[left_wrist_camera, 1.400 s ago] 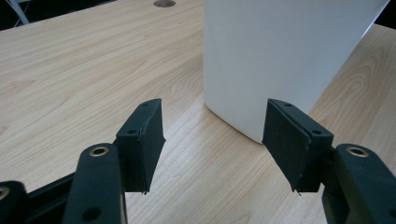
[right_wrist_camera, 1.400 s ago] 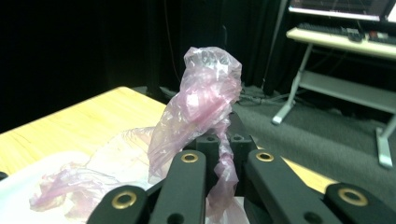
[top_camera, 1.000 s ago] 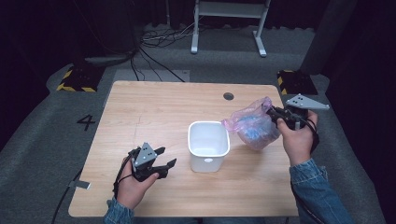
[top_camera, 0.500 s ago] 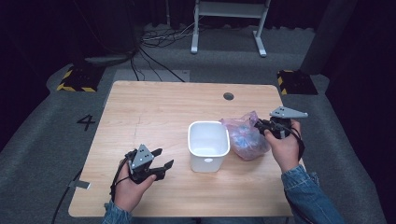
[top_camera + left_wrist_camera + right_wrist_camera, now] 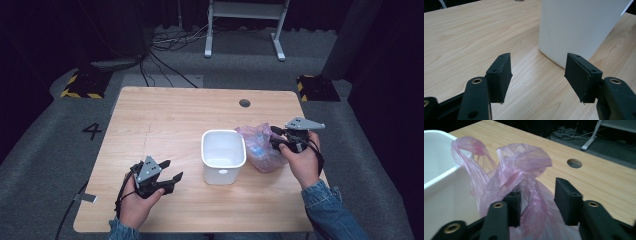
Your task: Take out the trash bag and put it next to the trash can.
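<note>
One thin pink plastic bag (image 5: 260, 147) is sitting near the tabletop's right edge, touching the right wall of the white bin (image 5: 223, 155). It is crumpled and translucent, something blue is showing through it, and its loose top is rising between your right gripper's (image 5: 539, 202) parted jaws, which are not pinching it yet. If you are closing on only a fold of film, I judge it may slip or tear, or the bag may drag against the bin and nudge it. Your left gripper (image 5: 537, 75) is idling empty with its jaws spread, near the front-left corner, pointing at the bin.
</note>
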Action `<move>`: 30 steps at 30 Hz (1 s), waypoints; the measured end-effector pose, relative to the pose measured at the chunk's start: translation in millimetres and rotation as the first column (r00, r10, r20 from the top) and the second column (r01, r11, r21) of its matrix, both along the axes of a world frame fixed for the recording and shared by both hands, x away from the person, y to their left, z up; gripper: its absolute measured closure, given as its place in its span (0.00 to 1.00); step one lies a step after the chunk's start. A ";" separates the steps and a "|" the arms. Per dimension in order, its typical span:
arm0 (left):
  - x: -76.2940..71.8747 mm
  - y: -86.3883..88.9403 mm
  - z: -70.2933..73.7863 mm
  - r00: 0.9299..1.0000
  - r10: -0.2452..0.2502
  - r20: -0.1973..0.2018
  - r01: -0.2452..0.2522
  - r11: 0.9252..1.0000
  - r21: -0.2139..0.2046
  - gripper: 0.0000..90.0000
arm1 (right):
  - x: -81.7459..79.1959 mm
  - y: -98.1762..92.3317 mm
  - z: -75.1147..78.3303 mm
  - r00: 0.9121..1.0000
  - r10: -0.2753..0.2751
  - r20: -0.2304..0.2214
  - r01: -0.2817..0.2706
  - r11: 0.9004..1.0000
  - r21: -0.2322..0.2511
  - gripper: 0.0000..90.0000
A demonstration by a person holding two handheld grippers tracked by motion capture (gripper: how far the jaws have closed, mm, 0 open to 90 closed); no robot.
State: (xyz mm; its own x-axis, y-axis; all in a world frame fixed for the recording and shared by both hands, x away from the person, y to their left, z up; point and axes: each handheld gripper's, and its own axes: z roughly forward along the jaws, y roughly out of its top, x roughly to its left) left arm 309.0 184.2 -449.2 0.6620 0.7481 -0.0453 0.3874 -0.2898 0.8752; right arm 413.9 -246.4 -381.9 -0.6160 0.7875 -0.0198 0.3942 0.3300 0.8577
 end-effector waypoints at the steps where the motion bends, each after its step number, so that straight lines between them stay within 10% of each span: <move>1: 0.3 -0.7 -0.2 1.000 0.000 0.000 0.000 1.000 -0.001 0.42 | -1.6 -1.5 2.3 1.000 -0.002 0.006 0.002 1.000 -0.002 0.58; 16: 3.5 -5.8 -2.2 1.000 -0.014 -0.010 0.014 1.000 0.001 0.42 | -31.2 -36.1 26.7 0.998 -0.060 0.036 0.063 0.995 -0.080 0.39; 30: 5.2 -8.6 -3.9 1.000 -0.021 -0.015 0.021 1.000 0.004 0.42 | -44.3 -62.3 44.4 0.981 -0.141 0.136 0.137 0.990 0.037 0.35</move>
